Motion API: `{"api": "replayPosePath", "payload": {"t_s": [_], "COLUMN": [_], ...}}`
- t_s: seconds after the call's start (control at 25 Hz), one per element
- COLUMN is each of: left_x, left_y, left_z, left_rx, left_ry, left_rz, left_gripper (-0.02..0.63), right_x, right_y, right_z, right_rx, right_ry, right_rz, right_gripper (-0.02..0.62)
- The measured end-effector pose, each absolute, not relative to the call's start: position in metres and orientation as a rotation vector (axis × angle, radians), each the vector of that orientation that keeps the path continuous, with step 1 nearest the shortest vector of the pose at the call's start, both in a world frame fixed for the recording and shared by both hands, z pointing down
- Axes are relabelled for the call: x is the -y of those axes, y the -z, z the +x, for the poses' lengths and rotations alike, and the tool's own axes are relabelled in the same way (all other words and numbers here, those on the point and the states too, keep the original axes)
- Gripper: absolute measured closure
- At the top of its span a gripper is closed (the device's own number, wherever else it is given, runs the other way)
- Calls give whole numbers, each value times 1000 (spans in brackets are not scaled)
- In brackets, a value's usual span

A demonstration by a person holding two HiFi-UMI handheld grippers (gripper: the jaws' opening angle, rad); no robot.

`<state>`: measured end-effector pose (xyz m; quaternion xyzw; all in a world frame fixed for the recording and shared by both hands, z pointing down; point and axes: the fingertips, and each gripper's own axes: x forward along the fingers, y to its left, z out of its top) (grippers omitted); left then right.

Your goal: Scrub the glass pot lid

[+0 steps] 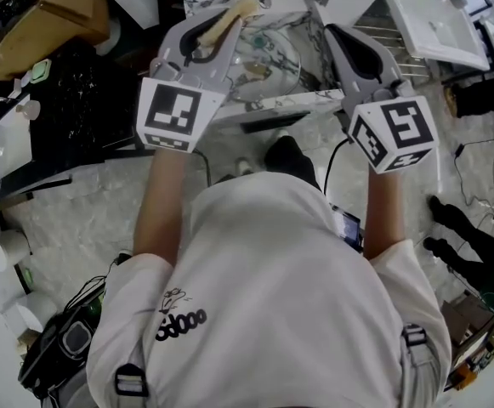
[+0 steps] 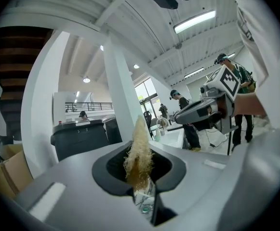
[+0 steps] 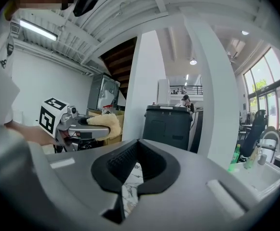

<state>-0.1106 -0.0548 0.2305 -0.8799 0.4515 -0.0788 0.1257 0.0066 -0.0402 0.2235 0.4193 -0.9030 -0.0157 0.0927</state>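
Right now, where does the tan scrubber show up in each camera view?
Head view: the tan scrubber sits near the top, left of centre.
Left gripper view: the scrubber is dead centre, sticking up from between the jaws.
Right gripper view: the scrubber is small, left of centre, at mid height.
Shared landmark: the left hand-held gripper, shut on the scrubber in all three views.

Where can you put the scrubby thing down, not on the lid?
The scrubber could go left of the sink, where the black counter looks bare up to the white board. On the right, the white tray looks empty. The sink itself is crowded: the glass lid fills it.
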Motion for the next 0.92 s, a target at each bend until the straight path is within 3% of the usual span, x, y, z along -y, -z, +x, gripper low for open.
{"api": "replayPosePath", "payload": {"t_s": [0.92], "left_x": [30], "left_y": [-246], "left_z": [-122], "left_rx": [-1289], "left_ry": [253], "left_rz": [-2612], "left_gripper": [554], "right_x": [22], "right_y": [-249], "right_z": [-10], "right_rx": [2637], "right_ry": [-24], "right_rz": [1207], "right_gripper": [594]}}
